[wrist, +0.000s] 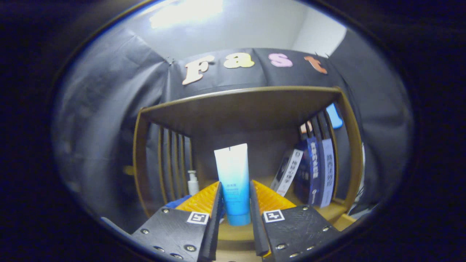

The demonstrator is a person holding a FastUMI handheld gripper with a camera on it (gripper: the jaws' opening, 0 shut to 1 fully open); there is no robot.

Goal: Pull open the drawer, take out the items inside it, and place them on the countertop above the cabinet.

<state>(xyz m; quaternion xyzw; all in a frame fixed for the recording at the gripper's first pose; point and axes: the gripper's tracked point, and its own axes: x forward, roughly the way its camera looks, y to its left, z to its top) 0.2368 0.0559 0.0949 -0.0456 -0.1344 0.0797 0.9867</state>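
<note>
Both gripper (235,203) fingers clamp tube (233,182), books (313,171) nearby

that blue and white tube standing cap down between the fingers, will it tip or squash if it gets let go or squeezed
The tube stands tall on a narrow cap, so it probably tips easily. It looks like soft plastic, likely denting under the gripper. Its smooth skin may slip.

1. The tube's (233,182) lower sides were covered by the fingers of the hand-held gripper (235,200) flanking it; whether both pressed on it could not be told.
2. A blue thing (179,201) beside the left finger was mostly hidden behind it.
3. The small pump bottle (192,183) showed its top alone, its base behind the finger.
4. The books' (316,173) spine print was too small to read.
5. The tabletop (233,233) beneath the tube was mostly covered by the fingers.
</note>
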